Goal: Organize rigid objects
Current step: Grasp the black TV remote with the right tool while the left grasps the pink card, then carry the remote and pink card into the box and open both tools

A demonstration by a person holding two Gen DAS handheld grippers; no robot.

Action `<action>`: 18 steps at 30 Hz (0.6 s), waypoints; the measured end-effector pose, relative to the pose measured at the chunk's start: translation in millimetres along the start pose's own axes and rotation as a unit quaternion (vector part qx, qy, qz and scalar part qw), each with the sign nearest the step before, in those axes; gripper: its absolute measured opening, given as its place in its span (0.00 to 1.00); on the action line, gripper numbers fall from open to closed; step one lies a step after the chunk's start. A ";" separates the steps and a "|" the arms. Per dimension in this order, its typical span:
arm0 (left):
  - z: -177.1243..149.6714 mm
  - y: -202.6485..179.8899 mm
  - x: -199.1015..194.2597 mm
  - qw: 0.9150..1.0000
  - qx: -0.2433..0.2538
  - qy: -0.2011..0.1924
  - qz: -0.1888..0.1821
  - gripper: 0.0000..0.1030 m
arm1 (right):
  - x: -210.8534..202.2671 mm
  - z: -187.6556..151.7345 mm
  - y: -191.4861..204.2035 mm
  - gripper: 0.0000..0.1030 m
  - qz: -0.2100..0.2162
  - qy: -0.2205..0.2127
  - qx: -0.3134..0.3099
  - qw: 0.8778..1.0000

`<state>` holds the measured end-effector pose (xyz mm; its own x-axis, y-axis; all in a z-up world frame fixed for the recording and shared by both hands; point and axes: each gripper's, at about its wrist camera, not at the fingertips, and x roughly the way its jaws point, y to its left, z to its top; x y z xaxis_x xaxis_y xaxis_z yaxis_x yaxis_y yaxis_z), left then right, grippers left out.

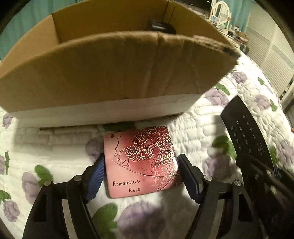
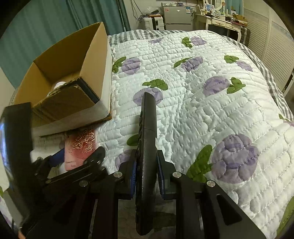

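My left gripper point(image 1: 141, 174) is shut on a pink-red "Romantic Rose" tin point(image 1: 141, 161), held flat just above the quilt in front of the cardboard box point(image 1: 117, 73). The tin also shows in the right wrist view point(image 2: 80, 147), with the left gripper point(image 2: 80, 161) around it. My right gripper point(image 2: 147, 171) is shut on a black remote control point(image 2: 147, 147), held on edge above the bed, right of the box point(image 2: 69, 60). The remote also shows at the right of the left wrist view point(image 1: 246, 136). A dark object point(image 1: 161, 26) and a white object point(image 2: 58, 85) lie inside the box.
The bed is covered by a white quilt with purple roses point(image 2: 202, 103). The open box stands at its left edge by a teal curtain point(image 2: 46, 27). A fridge point(image 2: 176, 17) and a white dressing table point(image 2: 220, 20) stand beyond the bed's far end.
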<state>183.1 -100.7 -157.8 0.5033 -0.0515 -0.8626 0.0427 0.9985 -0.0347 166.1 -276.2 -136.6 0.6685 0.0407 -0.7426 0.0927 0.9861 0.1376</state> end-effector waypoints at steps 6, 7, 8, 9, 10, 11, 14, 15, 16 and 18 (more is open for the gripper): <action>-15.7 19.7 -36.8 1.000 0.001 -0.015 -0.012 0.62 | -20.9 -6.7 4.7 0.18 -0.003 -0.027 -0.010 1.000; -16.9 24.5 -44.1 1.000 0.000 -0.024 -0.008 0.43 | -26.6 -8.1 5.9 0.18 -0.001 -0.033 -0.011 0.999; -17.8 28.7 -51.8 0.999 0.000 -0.029 -0.013 0.26 | -31.3 -9.4 7.7 0.18 0.000 -0.037 -0.014 0.999; -18.6 33.6 -59.4 0.999 -0.001 -0.025 -0.030 0.25 | -35.0 -10.7 9.9 0.18 -0.002 -0.039 -0.017 0.999; -20.5 36.2 -63.5 0.999 0.005 -0.023 -0.030 0.22 | -39.5 -12.3 12.7 0.18 -0.004 -0.041 -0.021 0.999; -22.0 37.4 -66.3 0.999 0.015 -0.019 -0.031 0.19 | -43.4 -14.3 15.9 0.18 -0.007 -0.043 -0.025 0.999; -26.9 53.5 -68.6 0.999 0.000 -0.004 -0.053 0.20 | -52.4 -21.4 23.8 0.18 -0.006 -0.042 -0.031 0.999; -31.2 59.0 -67.1 0.998 -0.008 0.003 -0.065 0.20 | -54.3 -23.9 25.8 0.18 -0.006 -0.042 -0.033 0.999; -33.0 62.9 -66.9 0.997 -0.011 0.010 -0.073 0.22 | -55.3 -25.9 27.1 0.18 -0.007 -0.042 -0.035 0.998; -37.8 69.2 -65.5 0.997 -0.012 0.022 -0.075 0.26 | -55.9 -30.3 27.4 0.18 -0.011 -0.041 -0.036 0.998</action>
<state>120.5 -27.5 -122.8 0.4545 -0.1996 -0.8681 0.0935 0.9799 -0.1764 108.9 -246.6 -111.2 0.7254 0.0077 -0.6883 0.0569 0.9958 0.0712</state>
